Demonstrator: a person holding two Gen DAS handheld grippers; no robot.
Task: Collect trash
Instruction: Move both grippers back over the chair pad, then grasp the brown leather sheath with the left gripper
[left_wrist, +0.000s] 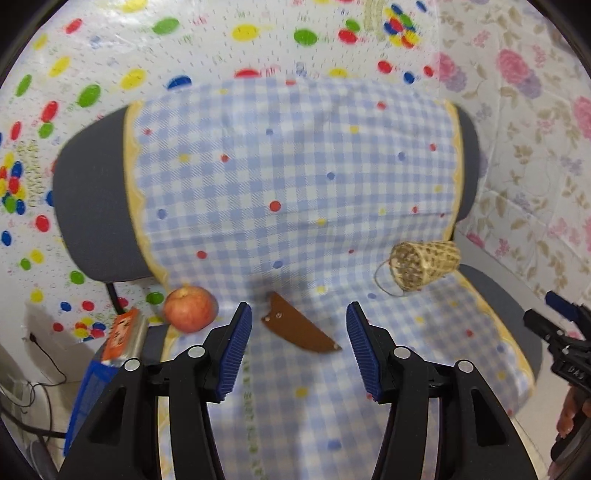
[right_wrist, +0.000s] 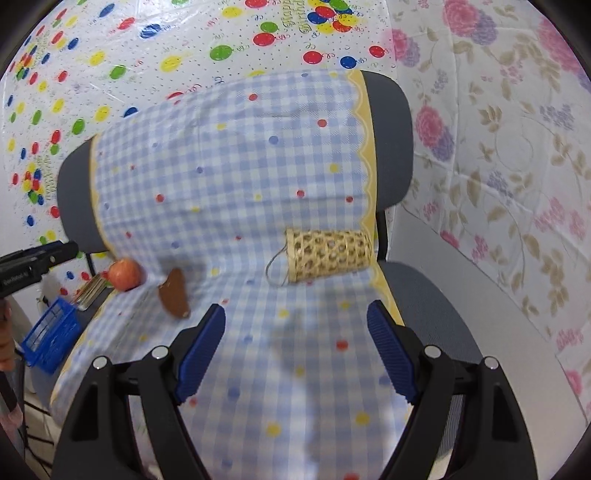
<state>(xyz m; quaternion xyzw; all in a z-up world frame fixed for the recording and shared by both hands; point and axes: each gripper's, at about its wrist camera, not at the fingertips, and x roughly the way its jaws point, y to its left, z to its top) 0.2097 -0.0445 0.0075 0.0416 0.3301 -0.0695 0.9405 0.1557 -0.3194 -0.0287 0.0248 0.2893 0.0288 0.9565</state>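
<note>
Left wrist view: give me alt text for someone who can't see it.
The open left gripper hovers empty over a checked cloth on a chair, pointing at a brown sheath. An apple lies left, a woven basket right.

The blue crate (right_wrist: 51, 341) sits half hidden behind the chair seat (right_wrist: 439, 306).

You have a red-yellow apple (left_wrist: 189, 309) sitting at the chair seat's left edge, a flat brown leather-like sheath (left_wrist: 299, 330) lying just to its right, and a woven basket (left_wrist: 424, 264) tipped on its side well apart.
</note>
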